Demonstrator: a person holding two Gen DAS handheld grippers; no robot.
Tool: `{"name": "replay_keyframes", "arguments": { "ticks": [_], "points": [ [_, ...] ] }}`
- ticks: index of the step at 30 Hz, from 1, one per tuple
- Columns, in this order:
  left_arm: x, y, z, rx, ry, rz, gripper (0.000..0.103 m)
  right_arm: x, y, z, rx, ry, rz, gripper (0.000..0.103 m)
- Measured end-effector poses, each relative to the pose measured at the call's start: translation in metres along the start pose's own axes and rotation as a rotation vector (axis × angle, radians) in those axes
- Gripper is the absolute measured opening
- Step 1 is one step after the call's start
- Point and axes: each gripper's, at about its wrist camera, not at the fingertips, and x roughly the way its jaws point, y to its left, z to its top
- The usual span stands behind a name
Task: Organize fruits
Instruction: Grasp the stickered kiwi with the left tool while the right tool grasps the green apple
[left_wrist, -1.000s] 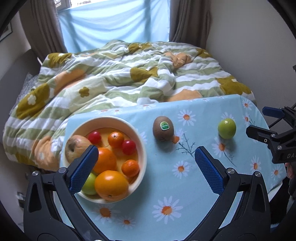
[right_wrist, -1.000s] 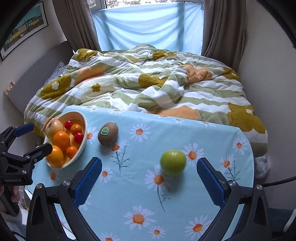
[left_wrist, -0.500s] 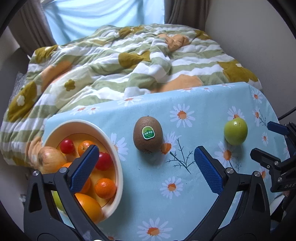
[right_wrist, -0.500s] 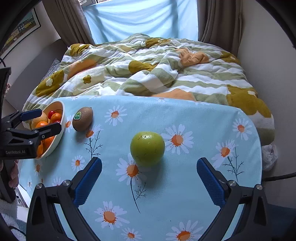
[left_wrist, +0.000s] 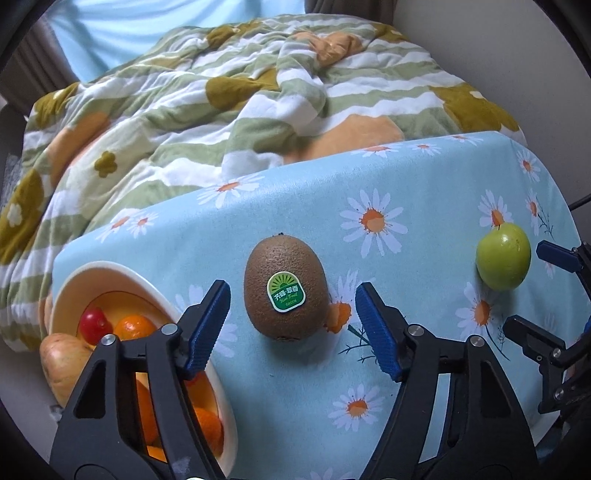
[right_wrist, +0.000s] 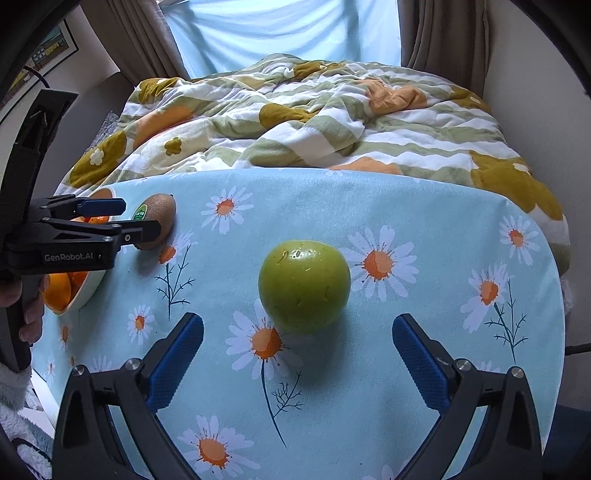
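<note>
Currently my left gripper (left_wrist: 291, 325) brackets the kiwi (left_wrist: 285, 287) at frame centre, jaws wide, gripping nothing, for transfer to the bowl (left_wrist: 70, 295) lower left; my right gripper (right_wrist: 297, 360), equally wide and empty, faces the green apple (right_wrist: 303, 286) mid-frame.

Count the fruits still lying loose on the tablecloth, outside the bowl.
2. The kiwi lies beside the bowl, between the open left claw's fingers. The green apple lies ahead of the open right claw. None seems hidden.

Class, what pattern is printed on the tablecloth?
White daisies with orange centres on light blue tablecloth; clearest in the right wrist view.
</note>
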Motion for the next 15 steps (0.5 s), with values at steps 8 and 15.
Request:
{"name": "replay_keyframes", "arguments": {
  "ticks": [8, 15],
  "points": [
    [0.018, 0.001, 0.001, 0.011, 0.035, -0.009, 0.065, 0.009, 0.001, 0.0, 0.001, 0.007, 0.007, 0.097],
    [0.021, 0.007, 0.002, 0.001, 0.039, -0.013, 0.055, 0.015, 0.004, 0.003, -0.013, 0.005, 0.005, 0.089]
  ]
}}
